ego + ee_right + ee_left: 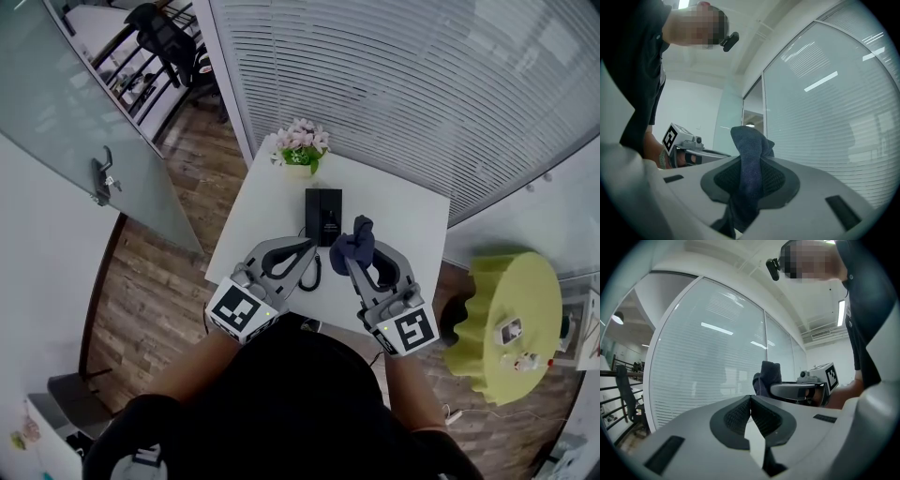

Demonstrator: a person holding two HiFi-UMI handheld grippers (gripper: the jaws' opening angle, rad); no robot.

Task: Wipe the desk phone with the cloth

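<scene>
The right tool (751, 161) is clamped on the dark cloth (749, 140), which is soft and limp and bunches above the jaws. The left tool (751, 401) is closed and empty. The phone (323, 214) sits on the worktop (403, 211) just beyond both tools. It is probably light and slide-prone, best steadied by its body.

A white table (412, 225) is standing on a wood-plank floor (150, 291) — slatted blinds (403, 84) are filling the wall behind it, a glass door (66, 122) is hanging to its left, a lime-green round table (487, 309) is sitting to its right.
</scene>
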